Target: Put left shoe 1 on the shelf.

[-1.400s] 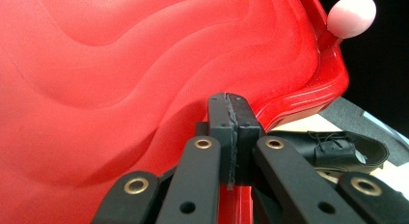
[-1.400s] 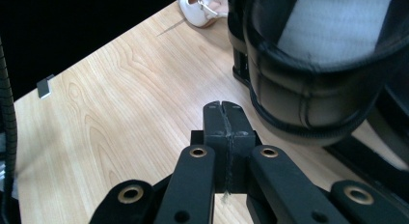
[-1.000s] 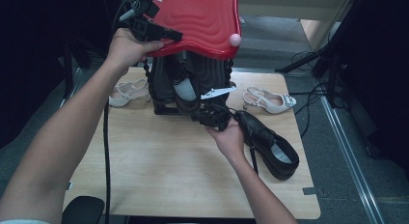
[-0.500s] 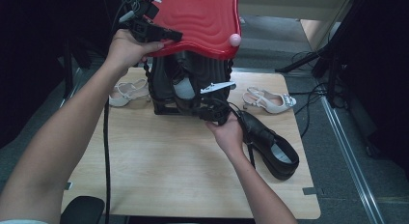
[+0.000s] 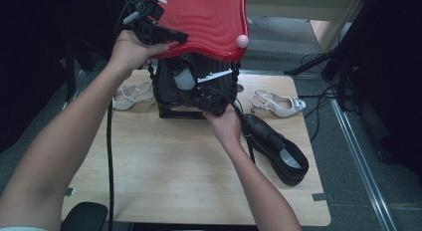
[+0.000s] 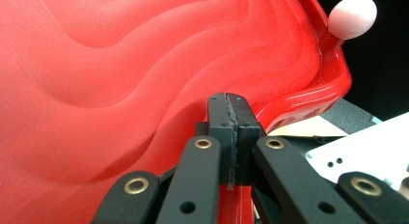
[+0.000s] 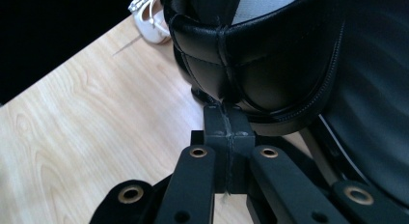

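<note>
One black case [image 5: 191,86] stands at the table's [image 5: 164,166] far edge, its red lid [image 5: 209,19] lifted above it. One black shoe [image 5: 276,146] lies to its right, with two white sandals [image 5: 276,102] flanking it. Little has shifted since the earlier frames. The left gripper [image 6: 227,132] is clamped on the lid's rim; the right gripper [image 7: 226,122] is closed, seemingly pinching a shoe [image 7: 251,55] inside the case.
</note>
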